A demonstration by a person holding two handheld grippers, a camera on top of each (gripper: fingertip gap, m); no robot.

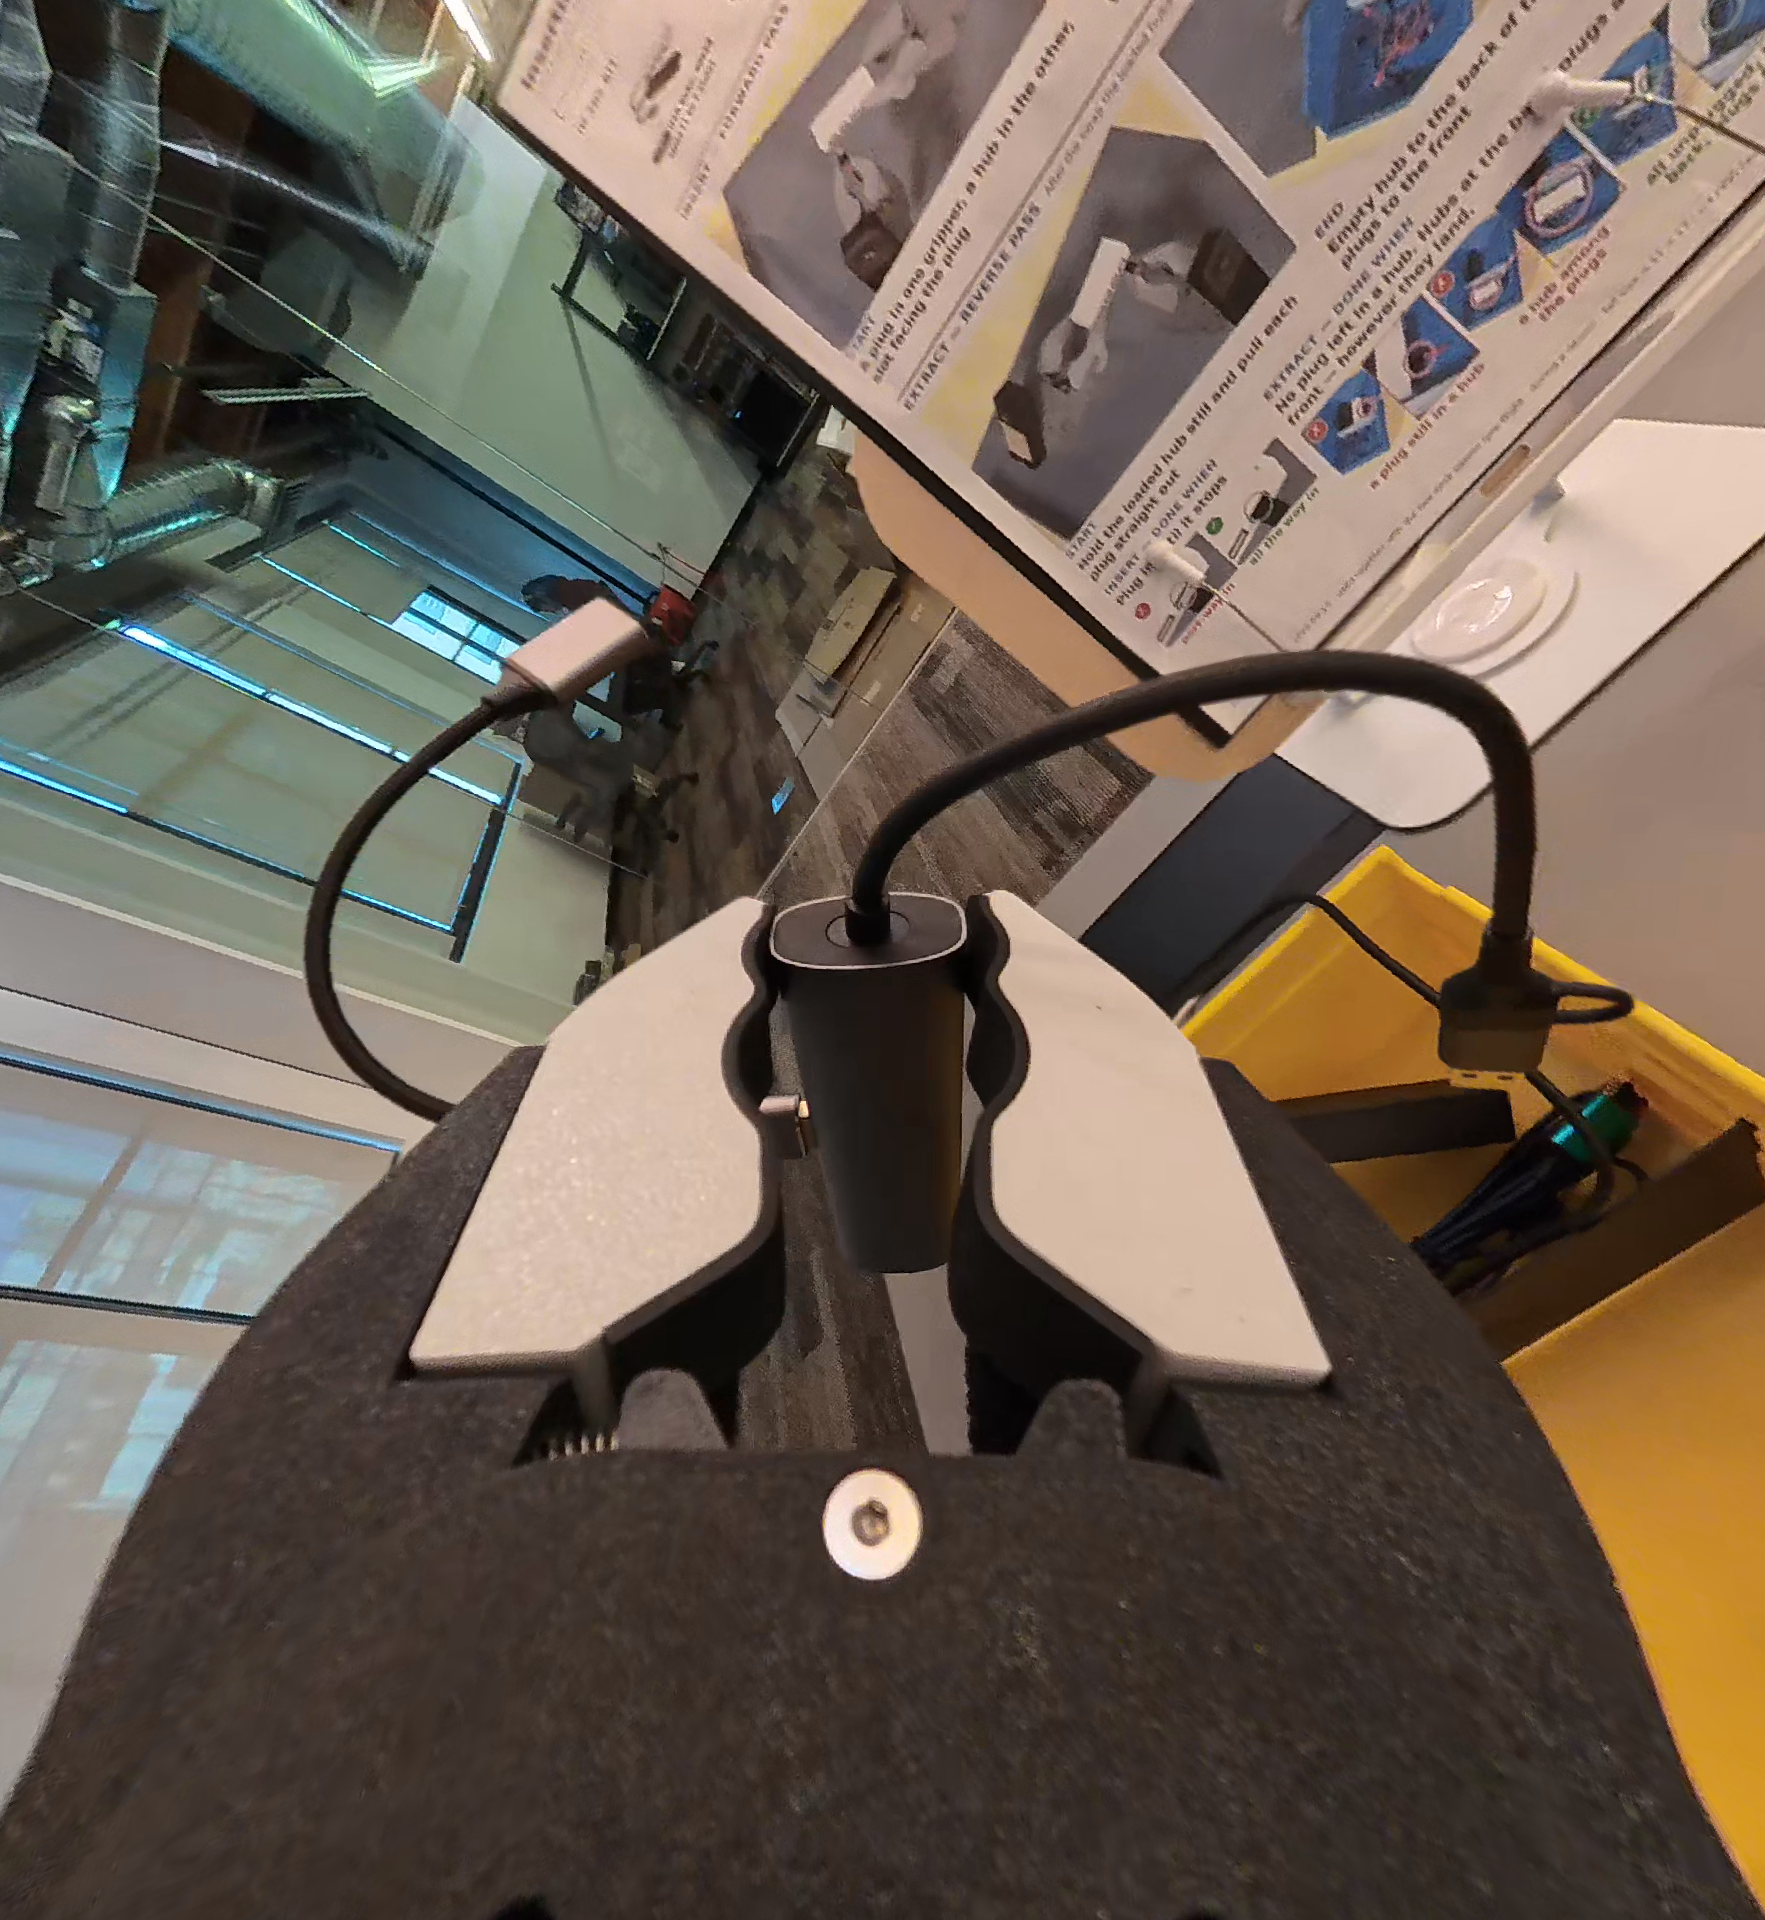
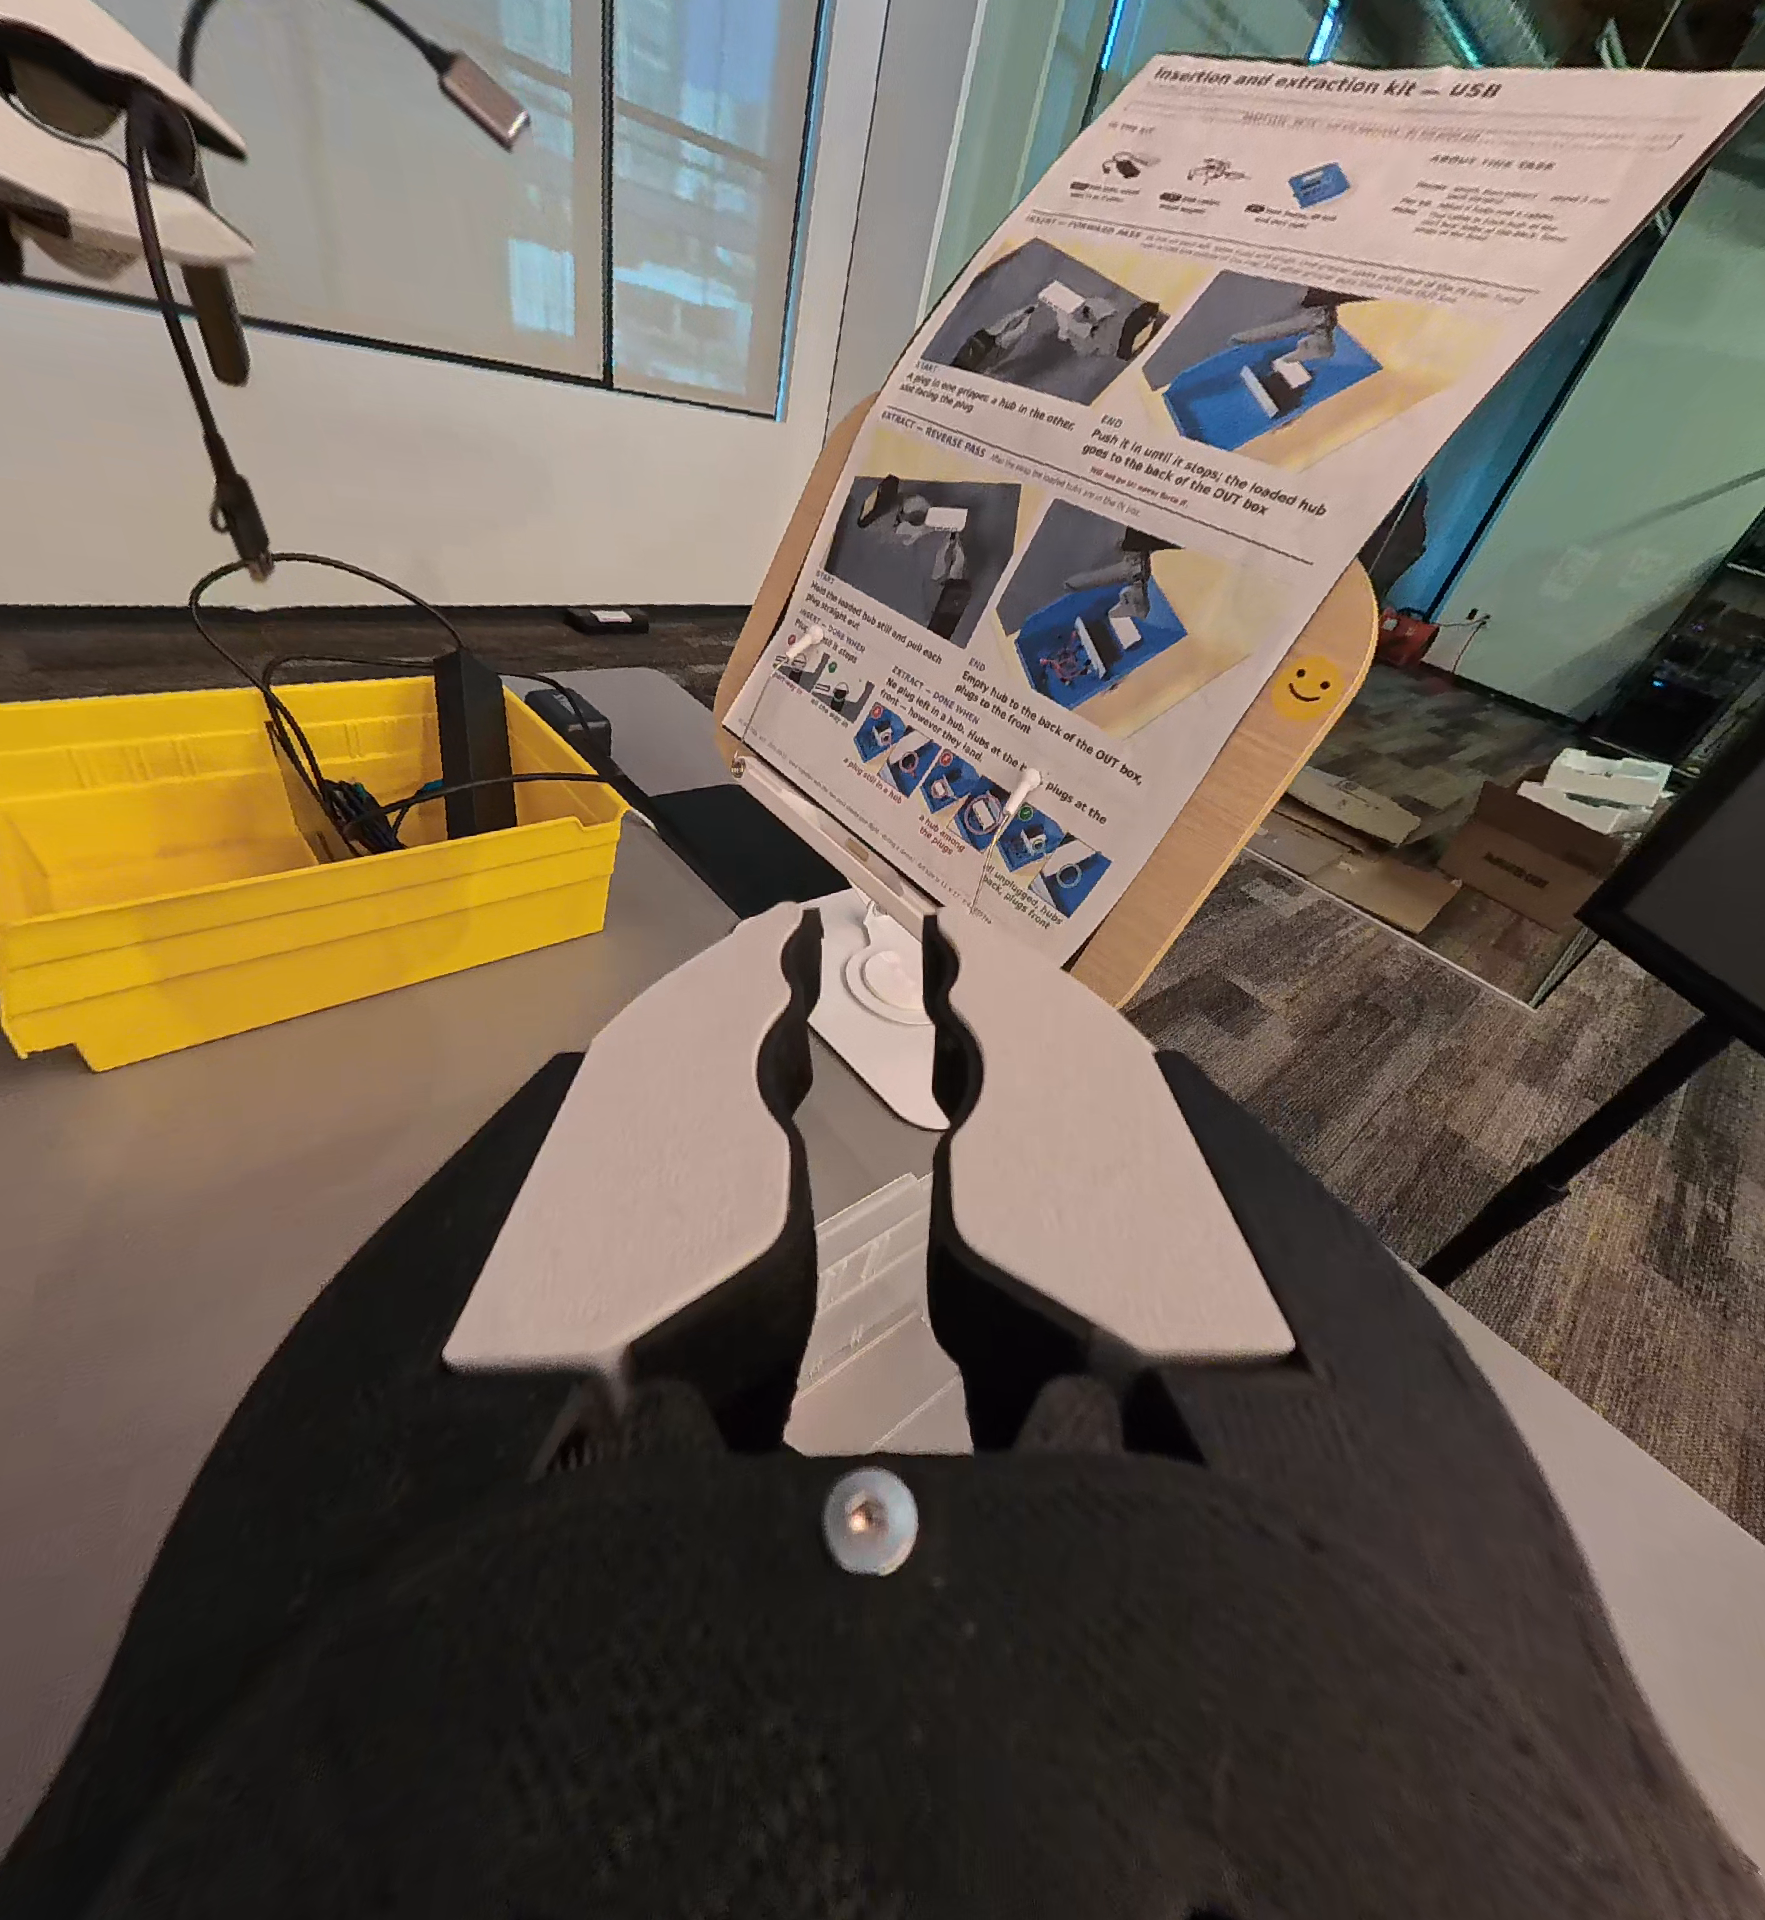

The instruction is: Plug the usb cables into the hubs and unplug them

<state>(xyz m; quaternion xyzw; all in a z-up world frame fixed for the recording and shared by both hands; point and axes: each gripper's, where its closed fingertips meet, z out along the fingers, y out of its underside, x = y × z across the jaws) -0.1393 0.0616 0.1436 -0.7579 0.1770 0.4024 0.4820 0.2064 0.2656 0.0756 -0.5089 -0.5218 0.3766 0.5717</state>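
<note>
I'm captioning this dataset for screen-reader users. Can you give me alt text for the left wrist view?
The left hand-held gripper is shut on a dark USB hub, whose black cable arcs over to a plug hanging above a yellow bin. A second cable with a silver connector loops up at left, and an illustrated instruction sheet stands behind.

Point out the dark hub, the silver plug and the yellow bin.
dark hub (image 1: 873, 1091): left wrist view, its body between the tongs.
silver plug (image 1: 577, 649): left wrist view, its metal shell.
yellow bin (image 2: 338, 935): right wrist view, its front wall.
</note>
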